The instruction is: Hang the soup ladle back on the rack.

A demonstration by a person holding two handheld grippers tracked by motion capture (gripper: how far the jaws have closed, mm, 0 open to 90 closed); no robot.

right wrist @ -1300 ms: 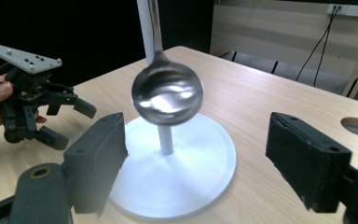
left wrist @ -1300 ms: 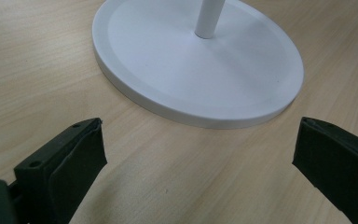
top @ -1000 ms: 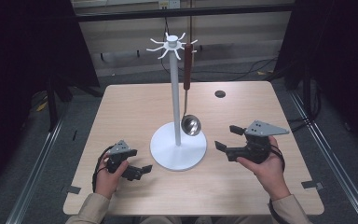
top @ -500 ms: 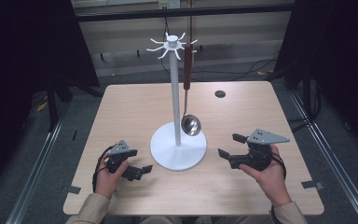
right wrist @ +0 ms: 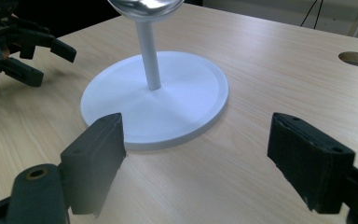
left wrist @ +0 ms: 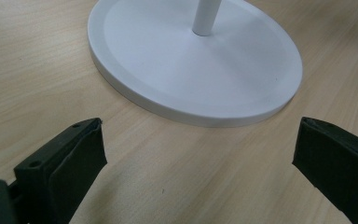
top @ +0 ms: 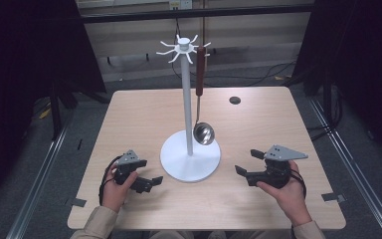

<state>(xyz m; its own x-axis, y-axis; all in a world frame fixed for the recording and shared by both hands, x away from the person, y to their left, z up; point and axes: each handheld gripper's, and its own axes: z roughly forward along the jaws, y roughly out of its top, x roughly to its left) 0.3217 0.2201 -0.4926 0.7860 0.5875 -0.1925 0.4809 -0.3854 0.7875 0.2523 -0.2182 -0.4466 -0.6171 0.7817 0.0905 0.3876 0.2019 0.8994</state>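
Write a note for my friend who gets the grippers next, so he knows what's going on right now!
Left gripper: open, holding nothing, low over the table beside the stand's white base.
Right gripper: open, holding nothing, on the other side of the base, fingers pointed toward it.
Ladle: hangs from a top hook of the stand, bowl just above the base.
Done: ladle hangs on the stand.
Left: nothing gripped yet; likely the ladle is next.
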